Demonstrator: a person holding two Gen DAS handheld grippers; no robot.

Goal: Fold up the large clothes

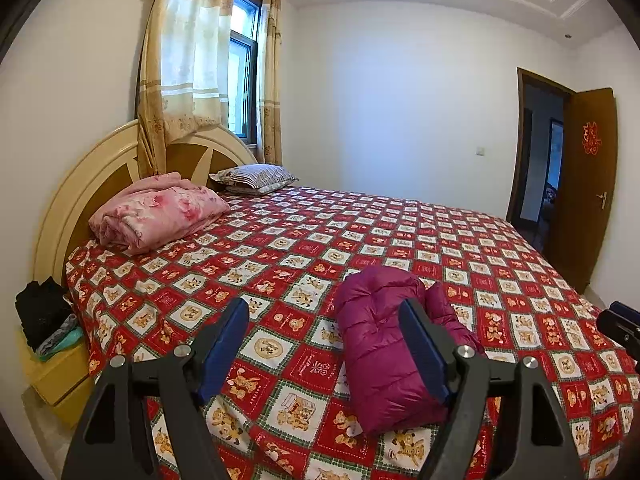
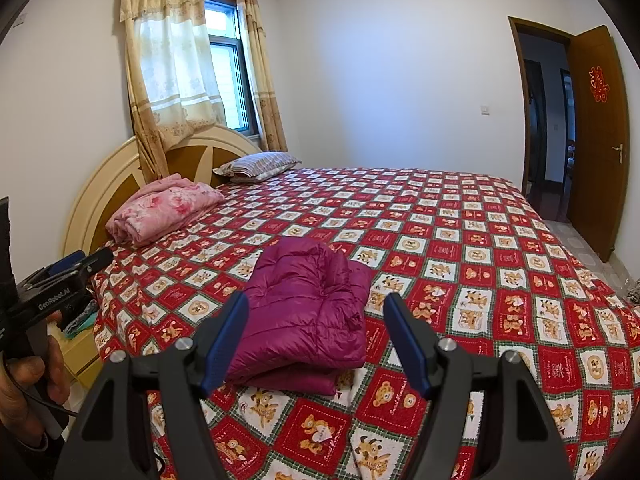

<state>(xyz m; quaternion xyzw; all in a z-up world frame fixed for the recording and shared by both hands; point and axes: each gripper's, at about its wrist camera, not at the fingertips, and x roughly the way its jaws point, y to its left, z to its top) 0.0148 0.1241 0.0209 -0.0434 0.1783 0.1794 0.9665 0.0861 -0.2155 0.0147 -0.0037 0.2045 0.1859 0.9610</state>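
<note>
One magenta puffer jacket [image 2: 304, 312] folded on bed [image 2: 480, 240] — judged light, soft, slippery; thick folded edge best pinched. Left gripper [image 1: 324, 344] and right gripper [image 2: 316, 336] both spread, nothing held.

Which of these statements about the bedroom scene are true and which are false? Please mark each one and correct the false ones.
1. The purple jacket lies folded on the bed. True.
2. The right gripper is shut on the jacket. False: its jaws stand open and hold nothing.
3. The left gripper is open. True.
4. The door is closed. False: it stands open, showing a dark hallway.
5. A pink blanket lies near the headboard. True.
6. The striped pillow lies on top of the jacket. False: it lies at the head of the bed, far from the jacket.
</note>
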